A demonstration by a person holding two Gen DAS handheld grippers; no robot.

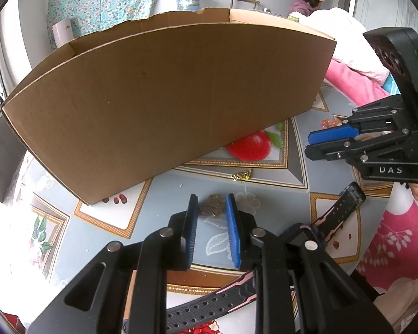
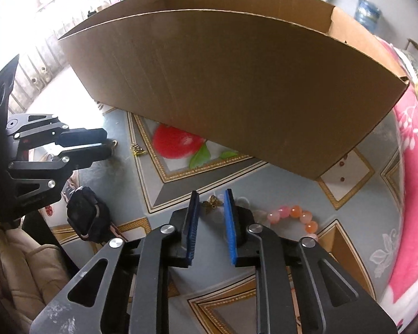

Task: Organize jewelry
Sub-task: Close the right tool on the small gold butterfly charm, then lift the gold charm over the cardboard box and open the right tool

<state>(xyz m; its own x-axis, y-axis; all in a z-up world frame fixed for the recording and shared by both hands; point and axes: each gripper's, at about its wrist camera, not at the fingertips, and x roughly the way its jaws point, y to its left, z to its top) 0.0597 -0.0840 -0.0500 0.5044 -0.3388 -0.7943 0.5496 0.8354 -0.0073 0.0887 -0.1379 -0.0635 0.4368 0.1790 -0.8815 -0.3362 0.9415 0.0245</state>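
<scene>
My left gripper (image 1: 211, 199) is open just above the table, its blue pads on either side of a gold butterfly-shaped piece (image 1: 212, 205). A small gold charm (image 1: 242, 174) lies further ahead. A black and pink watch (image 1: 338, 211) lies under and right of the left gripper. My right gripper (image 2: 211, 194) is open with a small gold piece (image 2: 211, 203) between its fingertips. A pink and orange bead bracelet (image 2: 291, 215) lies just right of it. The watch face (image 2: 83, 211) shows in the right wrist view.
A large open cardboard box (image 1: 164, 97) stands on the patterned tablecloth (image 1: 264, 178) right behind the jewelry. Pink bedding (image 2: 415, 167) borders the table on the right. A person in a pink cap (image 1: 310, 0) sits far behind.
</scene>
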